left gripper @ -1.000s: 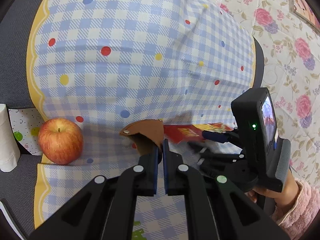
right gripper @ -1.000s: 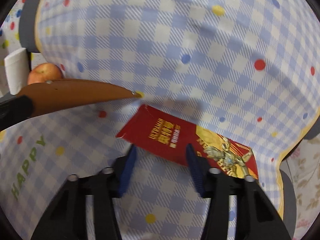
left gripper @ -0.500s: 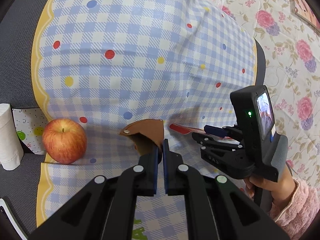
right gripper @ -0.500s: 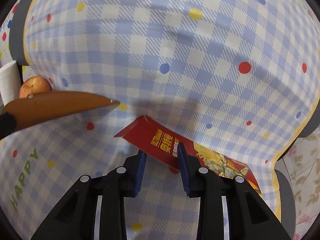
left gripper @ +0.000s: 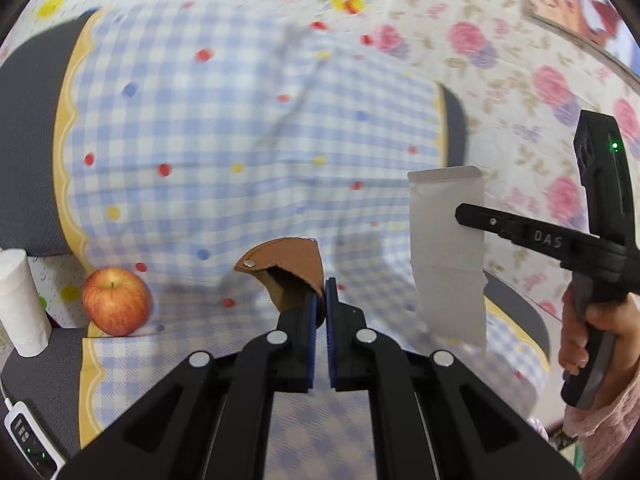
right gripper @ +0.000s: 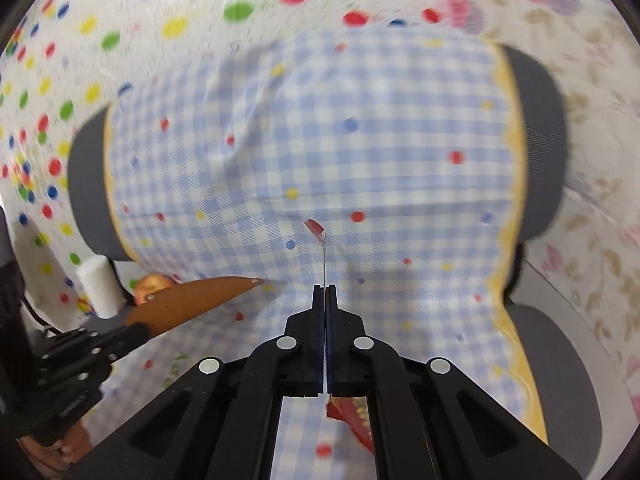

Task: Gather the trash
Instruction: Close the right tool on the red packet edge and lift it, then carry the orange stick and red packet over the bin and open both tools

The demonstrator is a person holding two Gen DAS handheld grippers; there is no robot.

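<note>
Left-wrist view first: the left tongs are pinched shut on a brown leather-like pouch flap with a metal snap, mouth gaping. Off to the right, the right tongs have just been closing and now clamp the flat foil wrapper, red-printed on one side and silver on the other. It hangs clear of the blue-and-white checked cloth, long axis upright, silver side facing us.

From the right wrist it's edge-on, a thin sliver rising straight out of those closed pads, red tail below. The pouch sits down to its left, near but apart, point aimed at the wrapper.

So the relation that matters: pouch left of wrapper, and my guess is the right hand must turn that long axis toward the opening.

Count: one wrapper, one pouch, two tongs, one red apple, one white paper roll.
</note>
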